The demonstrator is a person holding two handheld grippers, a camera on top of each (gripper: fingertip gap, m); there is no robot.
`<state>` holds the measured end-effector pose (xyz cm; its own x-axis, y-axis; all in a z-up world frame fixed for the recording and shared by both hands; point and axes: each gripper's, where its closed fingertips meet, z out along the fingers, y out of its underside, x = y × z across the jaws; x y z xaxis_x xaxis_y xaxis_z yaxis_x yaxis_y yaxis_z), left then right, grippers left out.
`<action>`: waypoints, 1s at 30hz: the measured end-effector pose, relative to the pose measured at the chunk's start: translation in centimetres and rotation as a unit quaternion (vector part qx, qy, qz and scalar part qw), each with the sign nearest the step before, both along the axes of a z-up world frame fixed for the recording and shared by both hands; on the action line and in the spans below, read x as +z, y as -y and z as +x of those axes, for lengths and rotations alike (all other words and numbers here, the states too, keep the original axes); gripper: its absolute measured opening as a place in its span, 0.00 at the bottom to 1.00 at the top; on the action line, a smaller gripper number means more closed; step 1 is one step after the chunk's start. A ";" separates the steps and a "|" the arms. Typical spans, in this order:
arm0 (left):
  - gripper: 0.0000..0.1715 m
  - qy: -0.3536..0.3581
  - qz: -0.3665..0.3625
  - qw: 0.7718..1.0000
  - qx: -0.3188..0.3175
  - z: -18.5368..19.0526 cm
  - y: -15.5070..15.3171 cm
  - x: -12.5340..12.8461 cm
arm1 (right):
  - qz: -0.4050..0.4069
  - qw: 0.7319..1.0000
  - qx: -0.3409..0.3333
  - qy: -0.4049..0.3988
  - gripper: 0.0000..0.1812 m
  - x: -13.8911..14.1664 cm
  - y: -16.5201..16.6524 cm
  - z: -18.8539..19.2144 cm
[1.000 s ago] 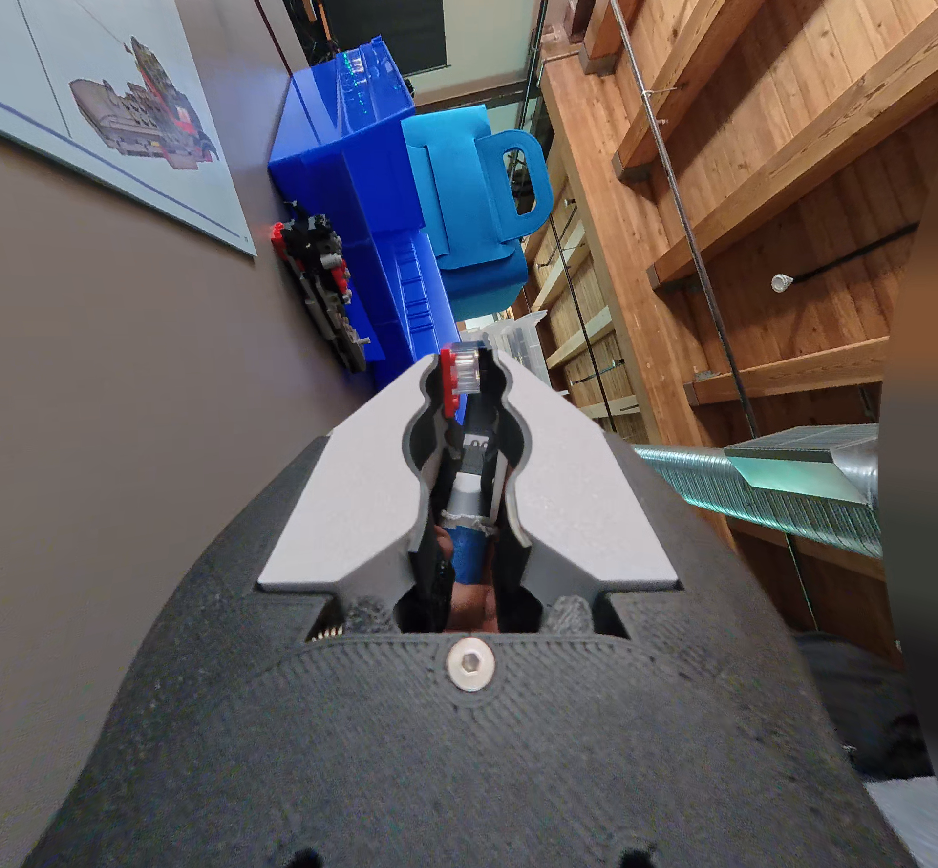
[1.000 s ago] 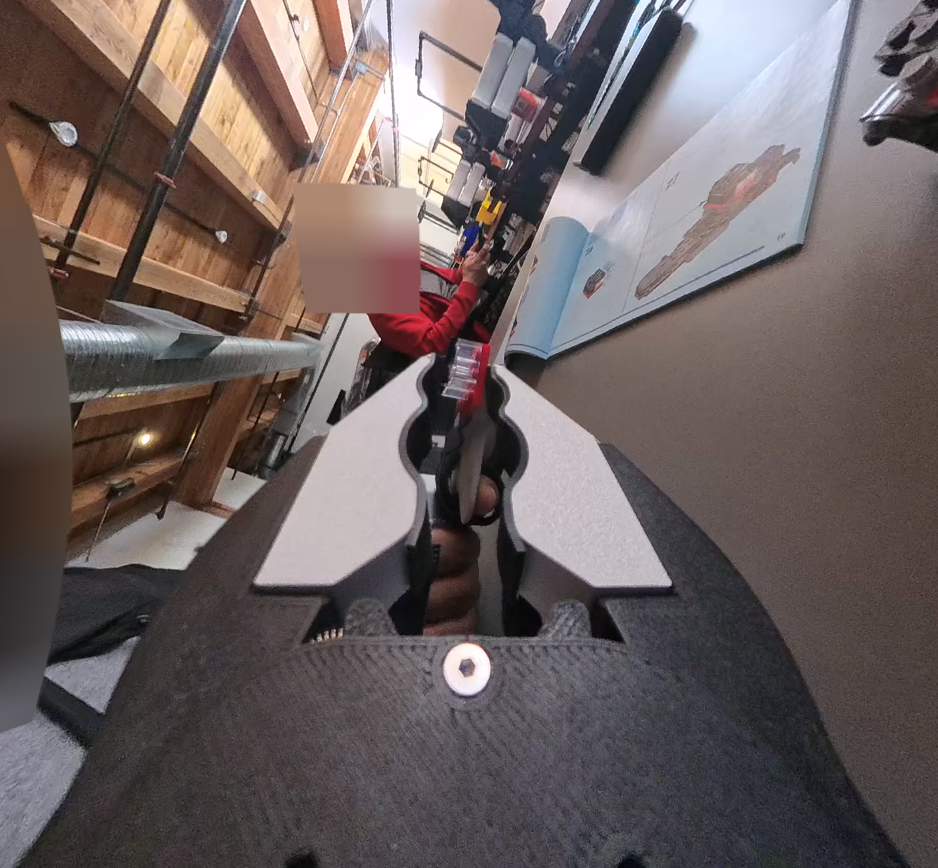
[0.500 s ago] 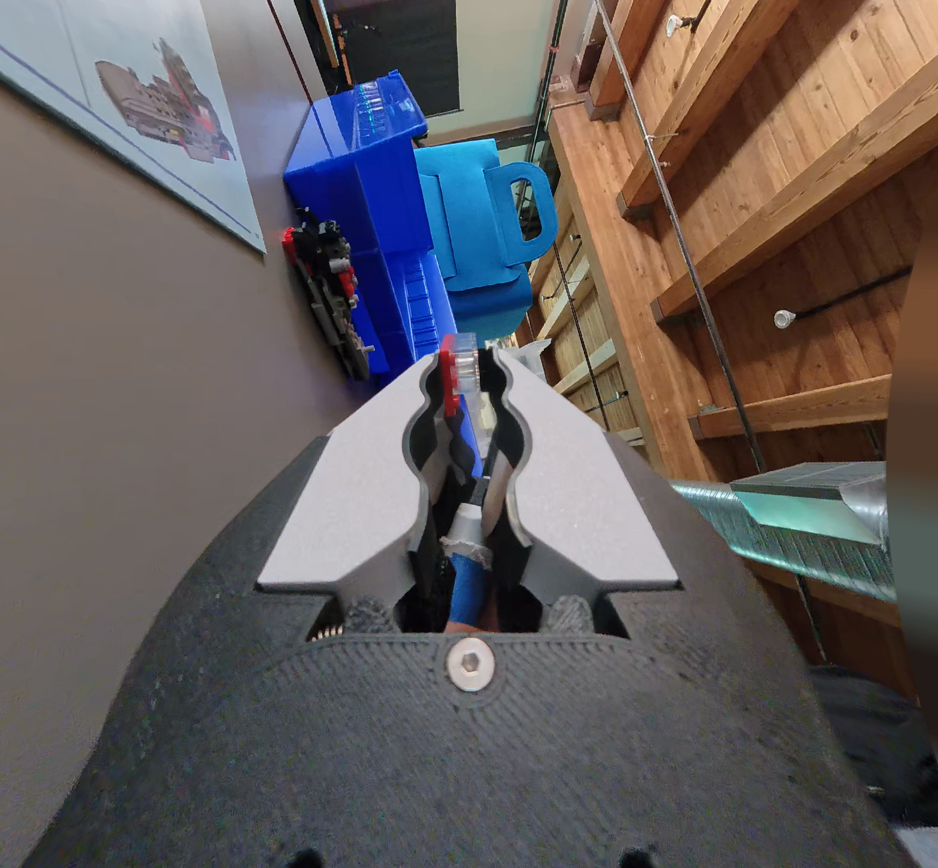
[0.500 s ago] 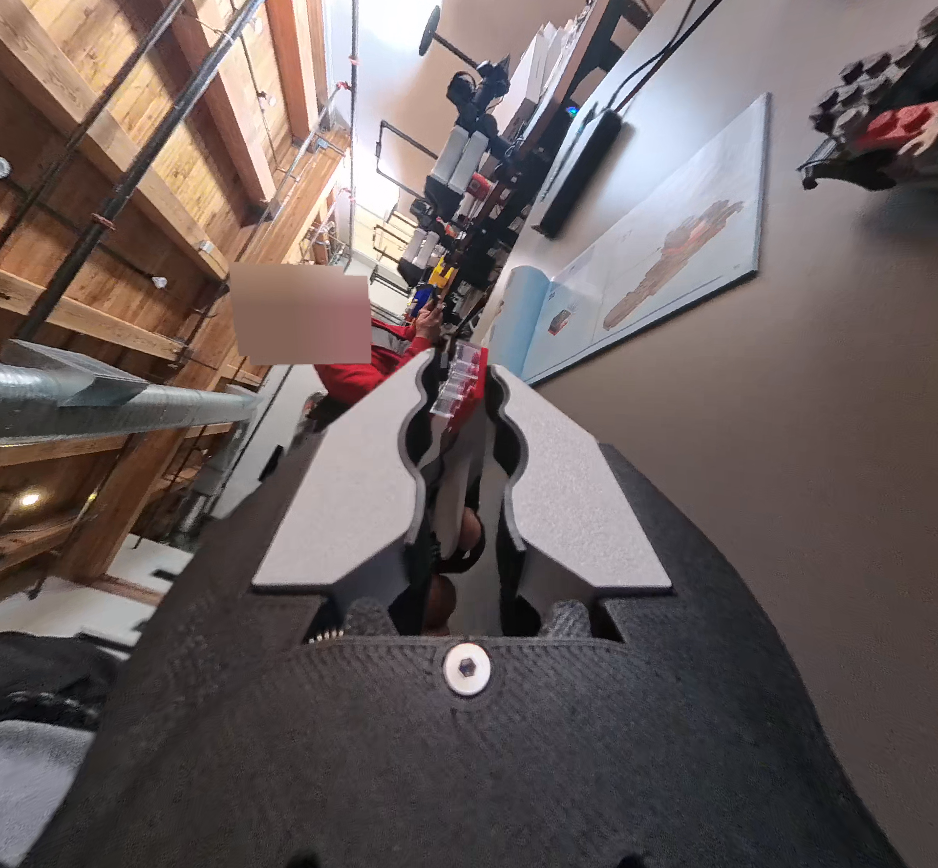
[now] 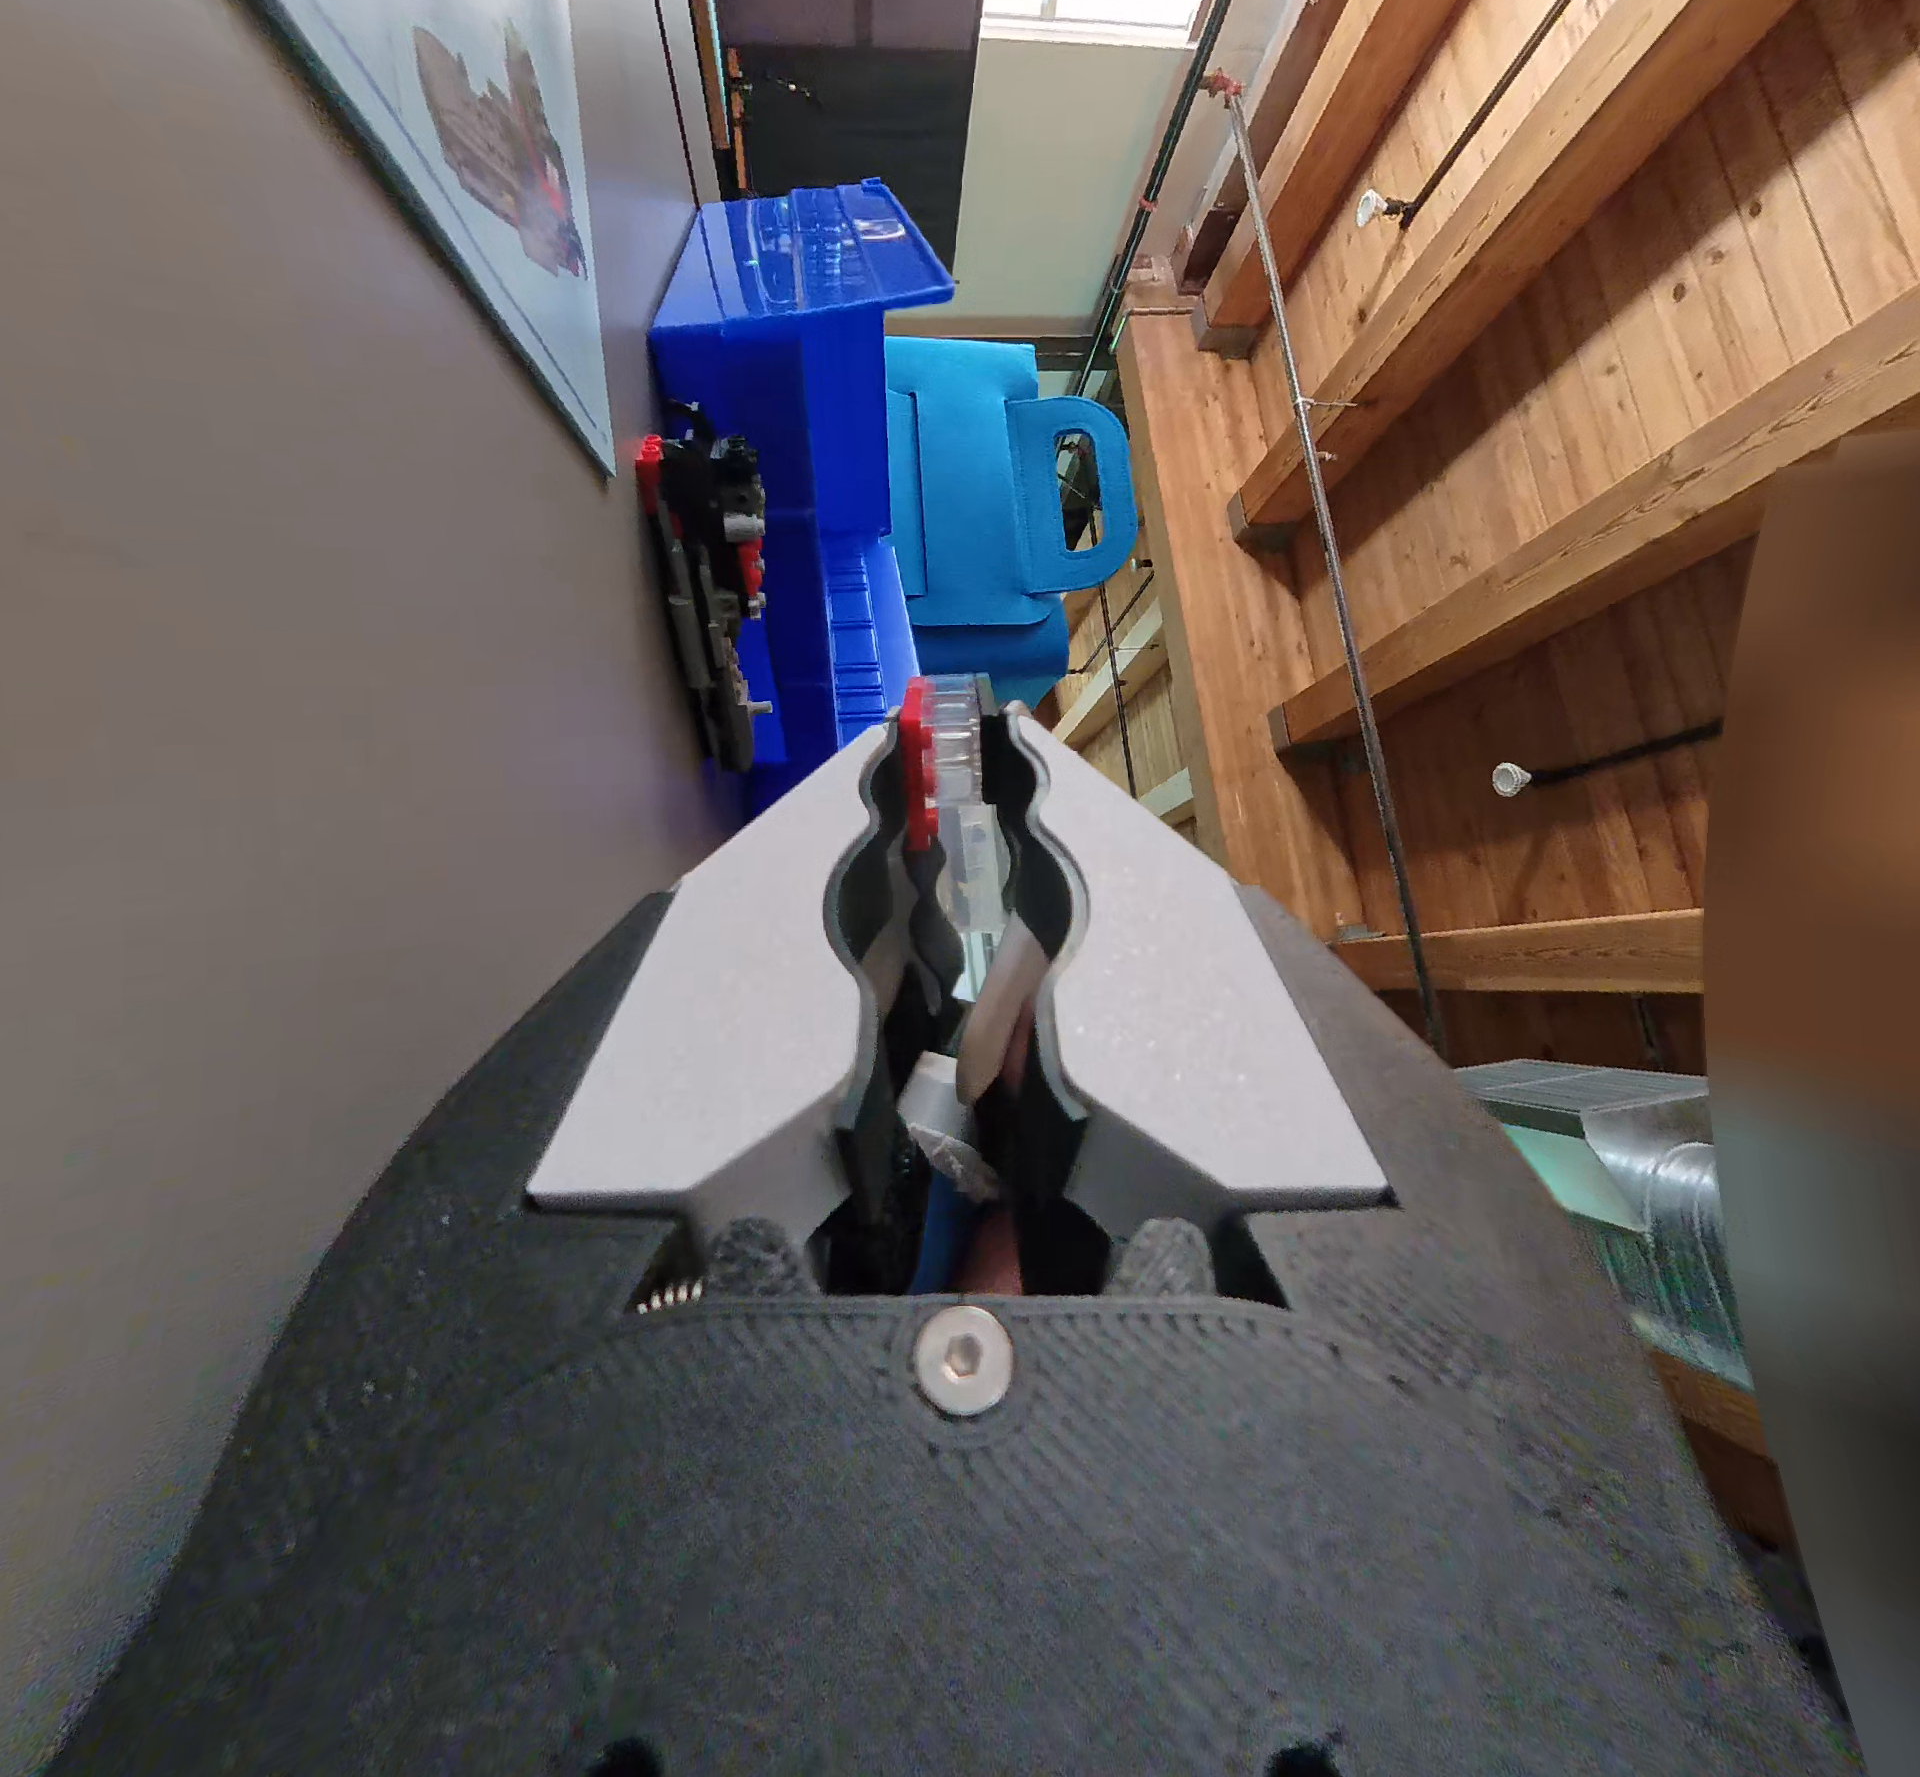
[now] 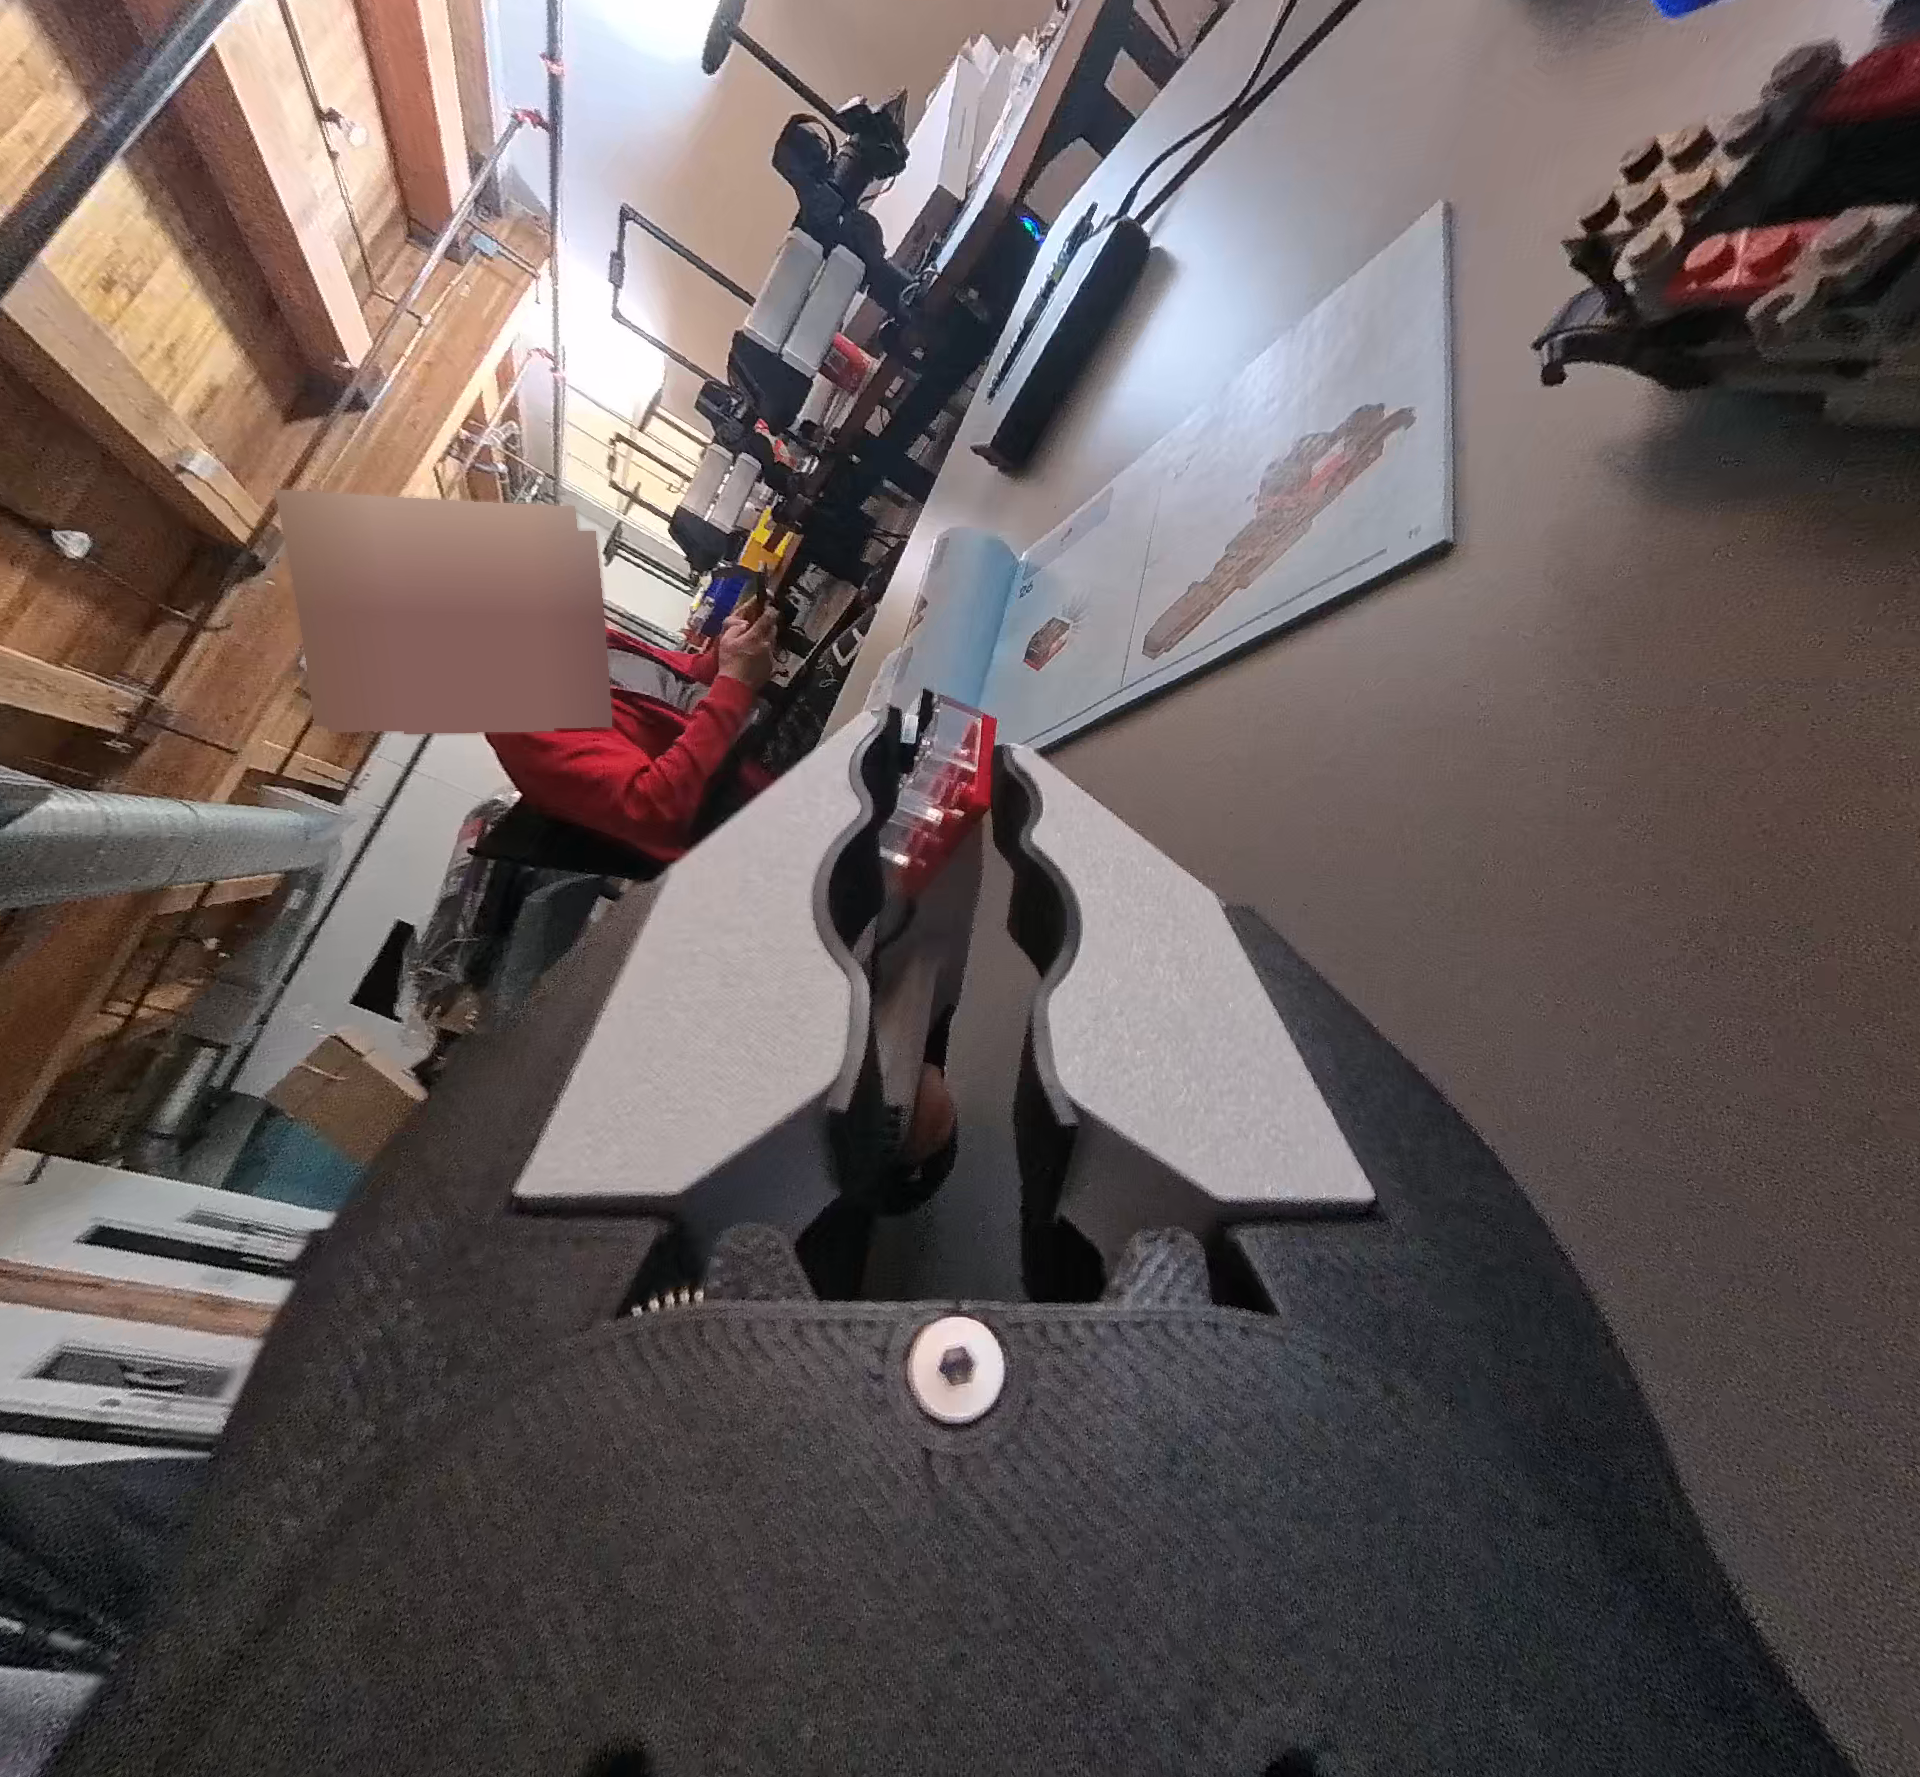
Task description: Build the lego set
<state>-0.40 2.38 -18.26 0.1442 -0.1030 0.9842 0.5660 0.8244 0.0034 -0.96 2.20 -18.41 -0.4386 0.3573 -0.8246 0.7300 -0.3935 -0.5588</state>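
A small Lego piece, a red plate with clear bricks on it [image 5: 940, 761], sits between the fingertips of my left gripper [image 5: 951, 719], which is shut on it. The same red and clear piece [image 6: 940, 792] shows between the fingertips of my right gripper [image 6: 930, 751], also shut on it. Both hold it in the air above the grey table [image 6: 1558, 896]. The partly built black, grey and red model [image 5: 712, 605] lies on the table against a blue bin [image 5: 790, 377]. It also shows at the right edge of the right wrist view [image 6: 1766, 241].
The open instruction booklet [image 6: 1247, 501] lies flat on the table, also in the left wrist view [image 5: 416, 117]. A light blue bag [image 5: 977, 501] leans on the bin. A black power strip [image 6: 1070, 345] lies beyond the booklet. A person in a red sleeve [image 6: 623, 761] sits far off. My two grippers' fingertips are within a few centimetres of each other.
Both grippers have kept hold of the piece and turned. The model has come further into the right wrist view. The bin and model have shifted right in the left wrist view.
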 end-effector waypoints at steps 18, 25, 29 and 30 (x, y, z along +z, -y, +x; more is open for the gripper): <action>0.10 0.018 0.052 0.998 -0.009 0.0 0.2 -0.2 | -0.057 0.997 0.010 0.051 0.11 -0.2 0.2 -0.3; 0.10 0.009 0.057 0.998 -0.008 0.0 0.3 0.2 | -0.079 0.995 0.008 0.059 0.16 0.0 0.0 -0.4; 0.10 0.003 0.050 0.999 -0.004 -0.1 0.7 0.3 | -0.081 0.995 0.008 0.062 0.19 0.0 -0.6 -0.6; 0.10 0.001 0.047 0.999 -0.004 -0.1 0.7 0.3 | -0.081 0.995 0.008 0.062 0.19 -0.1 -0.7 -0.6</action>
<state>-0.55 1.68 -17.97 0.1402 -0.1955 0.9706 0.5726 0.8157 0.0816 -1.57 2.89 -18.46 -0.3349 0.2097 -0.9186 0.7962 -0.4584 -0.3949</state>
